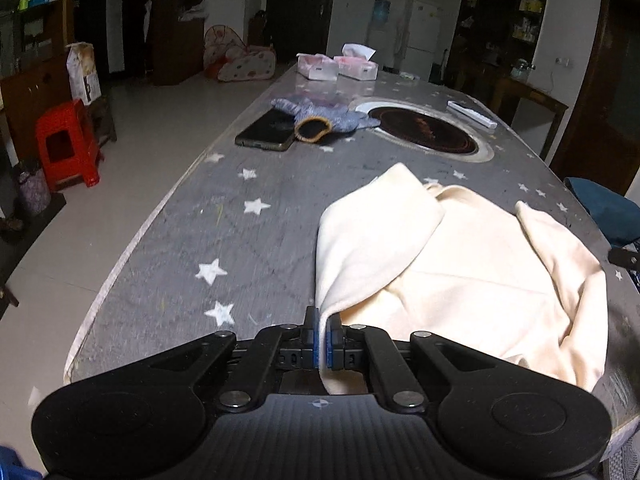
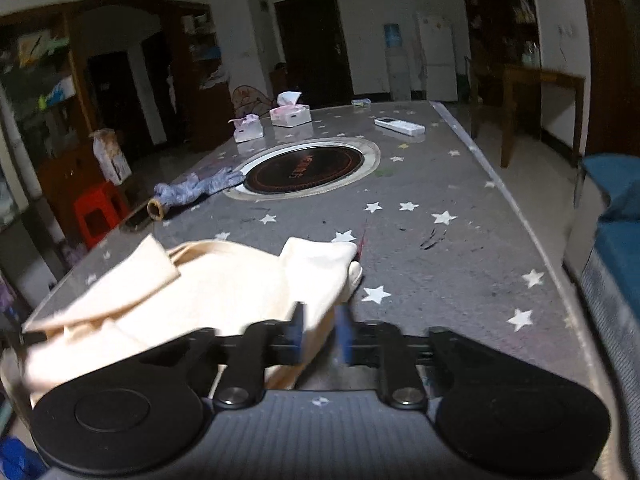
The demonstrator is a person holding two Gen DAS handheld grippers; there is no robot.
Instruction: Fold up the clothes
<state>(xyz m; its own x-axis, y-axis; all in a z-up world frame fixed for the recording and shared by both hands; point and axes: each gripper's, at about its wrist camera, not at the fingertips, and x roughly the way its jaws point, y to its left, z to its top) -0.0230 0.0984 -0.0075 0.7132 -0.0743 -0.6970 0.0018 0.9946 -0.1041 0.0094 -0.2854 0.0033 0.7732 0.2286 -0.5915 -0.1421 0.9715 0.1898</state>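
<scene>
A cream garment (image 1: 460,272) lies crumpled on the near part of the grey star-patterned table (image 1: 180,260), with one flap folded over its top. My left gripper (image 1: 323,320) is shut on the garment's near left edge, and the cloth runs down between the blue pads. In the right wrist view the same garment (image 2: 224,280) spreads to the left over the table (image 2: 440,280). My right gripper (image 2: 322,320) stands open at the garment's right corner. A fold of cloth hangs between its blurred fingers against the left one, with a gap to the right one.
Further along the table lie a black phone (image 1: 266,130), a blue-grey glove (image 1: 320,114), a round inset hob (image 1: 424,130), a white remote (image 1: 472,114) and two tissue boxes (image 1: 320,67). A red stool (image 1: 66,144) stands on the floor left; a blue seat (image 2: 616,216) is right.
</scene>
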